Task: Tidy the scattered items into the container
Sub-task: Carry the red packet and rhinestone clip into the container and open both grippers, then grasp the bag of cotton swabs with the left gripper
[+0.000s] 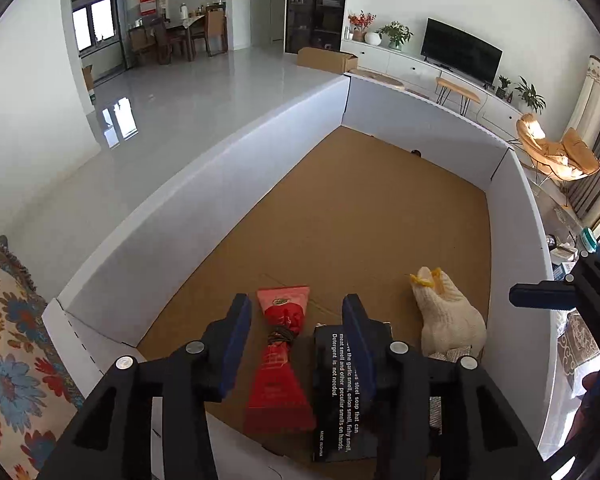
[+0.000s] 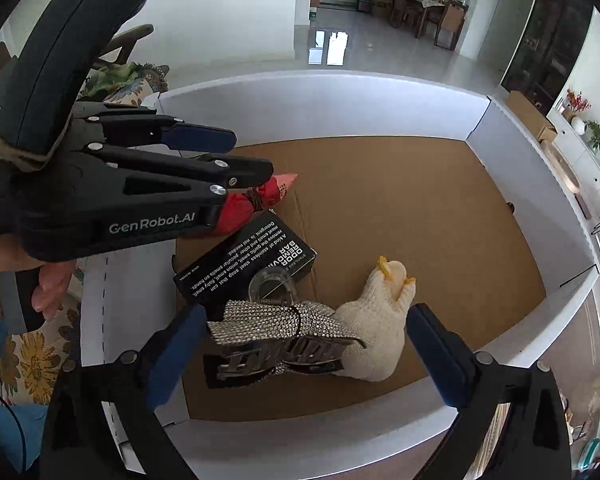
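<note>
A big white-walled box (image 1: 220, 184) with a brown cardboard floor holds the items. My left gripper (image 1: 296, 304) hangs open over a red packet (image 1: 280, 392) tied at its waist, whose sides the pads do not touch. A black soap box (image 1: 336, 380) lies under its right finger. A white knitted duck (image 1: 452, 316) lies further right. My right gripper (image 2: 306, 312) stands wide open above a rhinestone bow clip (image 2: 268, 320) and the duck (image 2: 380, 328), touching neither. The left gripper (image 2: 248, 154) shows at upper left, above the red packet (image 2: 256, 204) and the black box (image 2: 244, 268).
A clear round plastic piece (image 2: 270, 284) sits between the black box and the bow. A floral cushion (image 1: 8, 320) lies left of the box wall (image 2: 320, 108). A person's hand (image 2: 52, 284) holds the left gripper. Beyond are a tiled floor, a TV (image 1: 460, 50) and a tan chair (image 1: 556, 152).
</note>
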Demonstrator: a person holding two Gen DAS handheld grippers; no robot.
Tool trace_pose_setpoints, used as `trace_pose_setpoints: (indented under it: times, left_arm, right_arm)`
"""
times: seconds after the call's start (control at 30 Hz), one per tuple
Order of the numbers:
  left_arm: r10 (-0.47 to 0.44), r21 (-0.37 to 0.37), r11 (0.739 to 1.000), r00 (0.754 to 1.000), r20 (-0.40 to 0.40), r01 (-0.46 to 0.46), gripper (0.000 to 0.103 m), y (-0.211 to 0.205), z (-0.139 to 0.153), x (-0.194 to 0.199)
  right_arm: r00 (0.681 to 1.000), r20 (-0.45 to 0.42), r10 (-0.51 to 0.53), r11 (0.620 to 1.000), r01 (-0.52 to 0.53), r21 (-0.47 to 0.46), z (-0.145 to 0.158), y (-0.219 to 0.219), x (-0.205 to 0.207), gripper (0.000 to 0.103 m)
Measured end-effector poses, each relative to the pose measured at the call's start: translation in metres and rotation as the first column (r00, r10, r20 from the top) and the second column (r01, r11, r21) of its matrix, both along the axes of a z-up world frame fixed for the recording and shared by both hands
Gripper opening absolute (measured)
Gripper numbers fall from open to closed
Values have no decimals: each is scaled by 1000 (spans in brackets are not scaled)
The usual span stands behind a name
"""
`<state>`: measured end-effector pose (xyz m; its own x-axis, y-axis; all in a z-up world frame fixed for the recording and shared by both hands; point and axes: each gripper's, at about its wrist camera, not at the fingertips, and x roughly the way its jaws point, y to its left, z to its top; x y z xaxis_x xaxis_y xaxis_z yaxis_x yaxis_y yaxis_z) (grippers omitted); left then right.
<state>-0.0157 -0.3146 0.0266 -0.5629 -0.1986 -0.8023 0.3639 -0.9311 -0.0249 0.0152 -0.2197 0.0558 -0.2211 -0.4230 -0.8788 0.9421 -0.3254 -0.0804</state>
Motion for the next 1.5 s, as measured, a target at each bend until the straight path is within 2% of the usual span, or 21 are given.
trace_pose_setpoints:
  times: [0.13,0.2,0.3,0.47,0.53,0.6,0.67,0.7,0.73,0.77,0.83,0.87,0.9,0.93,1.0,1.07,1.13,1.17,1.27,1.37,1.5]
  left_arm:
    - [-20,-64,998,999,44,23,55,11,-6,-3]
    - [-25,-98,995,997,74,32,57,15,-10,-5]
    - [-38,-193,980,994,103,57,57,28,-14,-5]
    - [-50,-170,983,995,87,64,57,36,-14,0]
    - [-51,-146,987,997,64,60,57,37,-10,4]
    - [-38,-131,991,999,3,38,57,40,3,15]
    - [-49,-145,989,996,-68,39,57,53,21,28]
    - [-71,-154,986,993,-94,56,58,63,33,33]
    - [-100,-163,983,988,-116,81,59,75,43,37]
    - [-133,-170,979,982,-137,109,65,89,52,42]
    - [-209,-180,968,961,-181,177,82,121,68,52]
    - [-249,-184,960,948,-200,213,95,140,75,57]
    - [-287,-189,950,933,-215,249,102,160,80,60]
    - [-328,-188,938,918,-224,290,103,181,82,62]
    - [-407,-158,911,890,-206,380,103,222,76,57]
    - [-461,-111,887,874,-156,448,103,259,58,43]
    - [-479,-99,877,872,-99,470,103,289,33,24]
    - [-470,-103,881,879,-78,462,103,300,22,17]
    - [-395,-56,918,917,-47,392,103,312,-3,-12]
    - [-305,11,952,952,-27,306,103,312,-13,-48]
    - [-190,3,982,982,4,190,103,319,-24,-96]
  right_arm:
    - [996,-71,45,997,-40,60,-16,6,10,103]
    - [997,-62,43,996,-38,75,-25,12,9,103]
    - [997,-43,56,997,-54,47,-22,20,7,101]
    - [996,-50,77,996,-74,52,-19,31,7,100]
    - [996,-75,50,998,-52,-26,-5,47,3,102]
    - [997,-71,-21,989,10,-148,17,74,-13,102]
    - [987,-26,-158,949,145,-281,35,118,-39,103]
    - [970,17,-243,912,234,-336,39,146,-52,103]
    - [941,64,-333,866,331,-376,39,178,-66,103]
    - [902,105,-418,814,423,-398,35,209,-78,103]
    - [806,148,-573,714,580,-393,18,267,-98,103]
    - [760,141,-634,680,635,-367,6,294,-101,103]
    - [721,120,-682,657,677,-330,-6,318,-101,103]
    - [692,94,-716,644,707,-294,-18,339,-100,103]
    - [649,48,-759,625,747,-227,-42,378,-96,103]
    - [615,29,-788,602,779,-175,-60,409,-87,103]
    - [592,14,-806,584,798,-145,-71,432,-79,103]
    - [586,5,-811,580,804,-135,-77,440,-74,103]
    - [580,29,-814,569,807,-156,-75,453,-66,103]
    - [593,21,-805,585,799,-140,-80,447,-65,103]
    - [592,20,-805,585,799,-140,-81,443,-67,103]
